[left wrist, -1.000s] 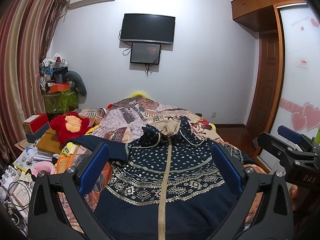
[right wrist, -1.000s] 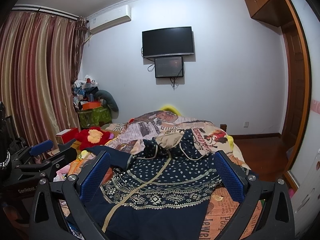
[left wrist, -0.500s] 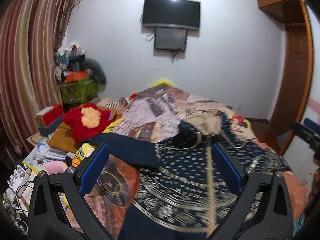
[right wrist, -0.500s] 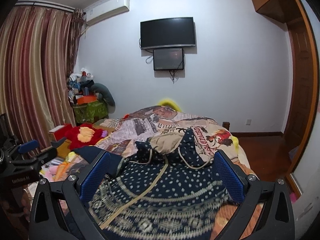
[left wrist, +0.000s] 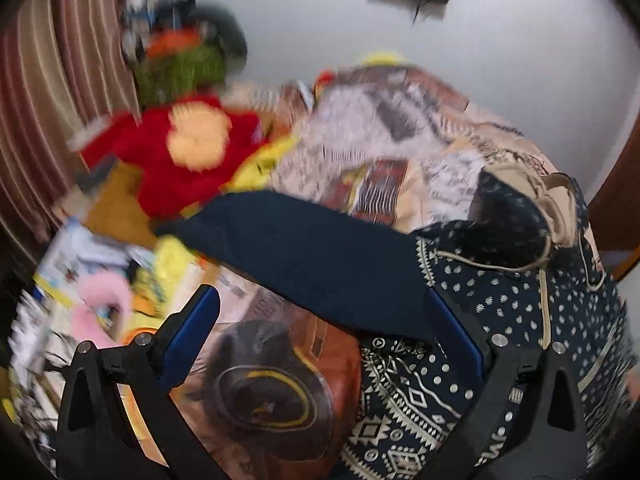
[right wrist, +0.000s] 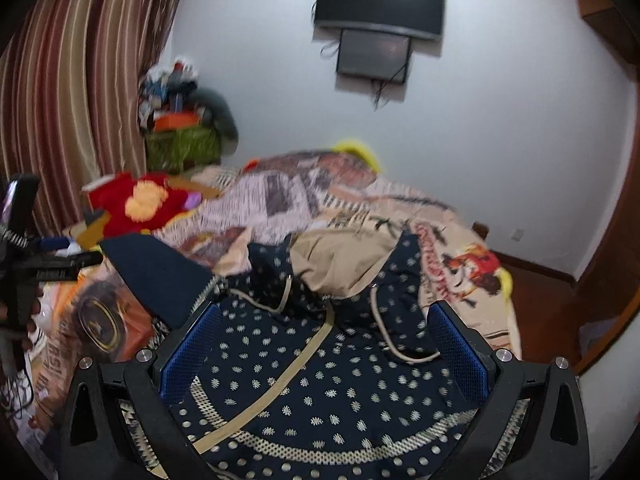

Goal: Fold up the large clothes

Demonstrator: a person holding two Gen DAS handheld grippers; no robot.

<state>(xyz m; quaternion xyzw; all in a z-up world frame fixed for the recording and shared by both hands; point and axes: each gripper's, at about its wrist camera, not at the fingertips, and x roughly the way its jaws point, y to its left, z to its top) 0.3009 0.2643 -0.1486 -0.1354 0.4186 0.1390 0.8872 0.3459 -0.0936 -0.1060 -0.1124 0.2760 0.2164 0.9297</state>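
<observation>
A navy hooded jacket (right wrist: 320, 380) with white dots, patterned bands and a tan zip lies spread front-up on the bed. Its tan-lined hood (right wrist: 340, 260) points toward the far wall. One plain navy sleeve (left wrist: 304, 252) stretches out to the left over the bedspread. My left gripper (left wrist: 320, 300) hovers open just over that sleeve near the shoulder, and I cannot tell whether its fingers touch the cloth. My right gripper (right wrist: 324, 310) is open above the jacket's chest, below the hood. The left gripper's body (right wrist: 40, 264) shows at the left edge of the right wrist view.
The bed carries a newspaper-print bedspread (right wrist: 280, 196). A red plush toy (left wrist: 192, 160) and books, cables and clutter (left wrist: 80, 272) fill the bed's left side. Striped curtains (right wrist: 80, 80) hang at left, a TV (right wrist: 378, 4) on the far wall, and a wooden door frame (right wrist: 624, 240) stands at right.
Both grippers have dropped lower and closer to the jacket. The left one swung left toward the outstretched sleeve; the right one came in over the chest. Both stay open.
</observation>
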